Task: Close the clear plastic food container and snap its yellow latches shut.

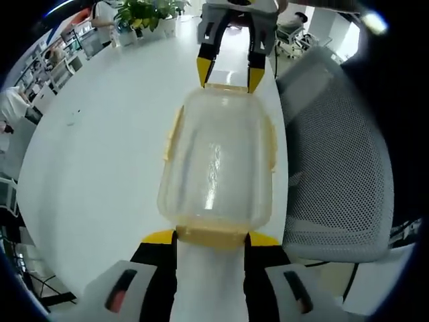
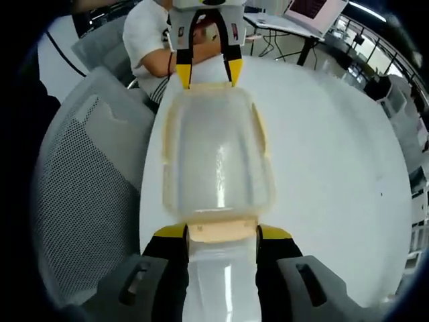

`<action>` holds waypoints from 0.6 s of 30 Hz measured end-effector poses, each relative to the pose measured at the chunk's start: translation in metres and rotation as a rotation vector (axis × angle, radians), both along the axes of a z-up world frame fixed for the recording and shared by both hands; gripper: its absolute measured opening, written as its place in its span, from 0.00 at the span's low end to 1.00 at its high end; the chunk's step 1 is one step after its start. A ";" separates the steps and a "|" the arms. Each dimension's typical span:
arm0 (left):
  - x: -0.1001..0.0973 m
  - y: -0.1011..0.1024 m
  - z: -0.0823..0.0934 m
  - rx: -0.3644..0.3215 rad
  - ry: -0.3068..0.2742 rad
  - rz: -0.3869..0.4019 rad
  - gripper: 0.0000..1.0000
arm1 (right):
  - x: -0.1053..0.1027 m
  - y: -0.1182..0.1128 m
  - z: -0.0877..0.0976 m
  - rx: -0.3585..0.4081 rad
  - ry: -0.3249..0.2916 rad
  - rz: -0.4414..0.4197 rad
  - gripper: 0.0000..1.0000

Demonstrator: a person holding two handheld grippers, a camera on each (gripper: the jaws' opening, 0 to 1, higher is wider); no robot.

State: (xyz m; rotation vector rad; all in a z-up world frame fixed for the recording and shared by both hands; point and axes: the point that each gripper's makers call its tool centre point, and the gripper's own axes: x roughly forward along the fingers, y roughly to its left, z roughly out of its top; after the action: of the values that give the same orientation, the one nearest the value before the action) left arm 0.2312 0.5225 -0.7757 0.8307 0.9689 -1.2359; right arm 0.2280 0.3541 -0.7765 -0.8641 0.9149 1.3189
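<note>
The clear plastic food container [image 1: 216, 164] [image 2: 218, 157] lies lid-on on the white table [image 1: 107, 147] [image 2: 335, 154], with pale yellow latches along its sides and ends. My left gripper [image 1: 211, 238] is open, its yellow-tipped fingers either side of the near end latch [image 1: 211, 235]. It also comes in at the top of the right gripper view as the left gripper [image 2: 208, 72], at the far end. My right gripper [image 2: 222, 233] is open around the opposite end latch [image 2: 222, 231]. Opposite in the left gripper view, the right gripper [image 1: 229, 74] straddles that end. Whether the latches are snapped down cannot be told.
A grey mesh office chair [image 1: 335, 168] [image 2: 87, 174] stands right beside the table edge next to the container. Potted plants [image 1: 147, 13] sit at the table's far side. A seated person in a white shirt [image 2: 151, 40] and a laptop [image 2: 301, 13] are beyond the table.
</note>
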 end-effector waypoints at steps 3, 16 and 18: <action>-0.001 -0.002 0.001 -0.001 0.001 -0.001 0.33 | -0.002 -0.001 0.000 0.002 0.006 0.002 0.35; 0.002 -0.008 0.010 0.009 -0.027 0.026 0.33 | 0.006 -0.007 0.004 0.003 -0.020 0.023 0.35; 0.002 -0.010 0.012 0.009 -0.031 0.034 0.33 | 0.008 -0.010 0.005 0.007 -0.022 0.028 0.35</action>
State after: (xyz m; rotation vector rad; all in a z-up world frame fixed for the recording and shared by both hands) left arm 0.2331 0.5121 -0.7635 0.8351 0.9609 -1.1877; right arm 0.2356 0.3441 -0.7712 -0.8873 0.8839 1.3333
